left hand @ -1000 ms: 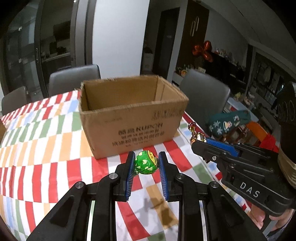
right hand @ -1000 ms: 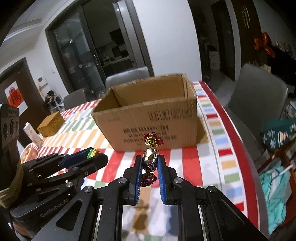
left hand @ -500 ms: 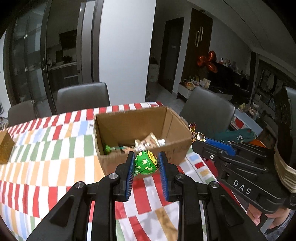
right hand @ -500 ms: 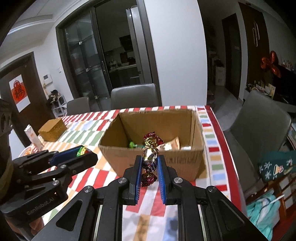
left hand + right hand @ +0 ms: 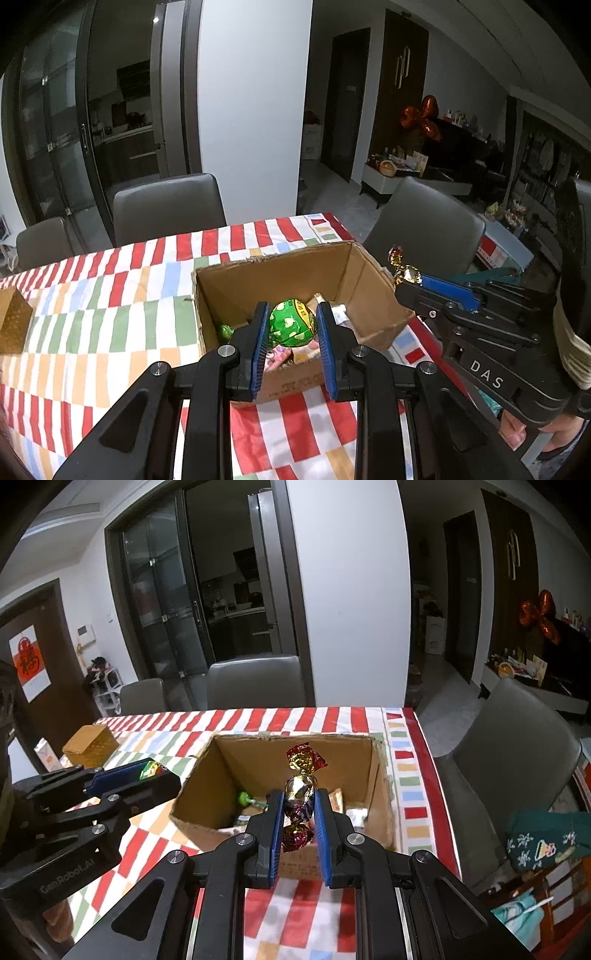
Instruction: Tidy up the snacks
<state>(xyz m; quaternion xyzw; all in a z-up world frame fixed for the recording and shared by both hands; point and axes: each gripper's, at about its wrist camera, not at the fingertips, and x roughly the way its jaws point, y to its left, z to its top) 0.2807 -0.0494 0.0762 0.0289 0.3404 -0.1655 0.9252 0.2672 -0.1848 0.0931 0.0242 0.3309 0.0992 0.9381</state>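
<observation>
An open cardboard box (image 5: 369, 280) (image 5: 373, 775) stands on the striped tablecloth and holds several wrapped snacks. My left gripper (image 5: 290, 325) is shut on a round green-wrapped candy (image 5: 290, 323) and hovers over the box's near edge. It also shows at the left of the right wrist view (image 5: 147, 771). My right gripper (image 5: 298, 808) is shut on a strand of gold and red foil candies (image 5: 300, 786) above the box's near edge. It also shows at the right of the left wrist view (image 5: 410, 277).
A small brown box (image 5: 90, 740) (image 5: 11, 325) sits on the table (image 5: 332, 716) to the left. Grey chairs (image 5: 166, 206) (image 5: 517, 746) stand behind and right of the table. A green fabric item (image 5: 546, 834) lies right of the table.
Both grippers have risen and moved forward over the box with their candies. The box's inside and its snacks now show more fully.
</observation>
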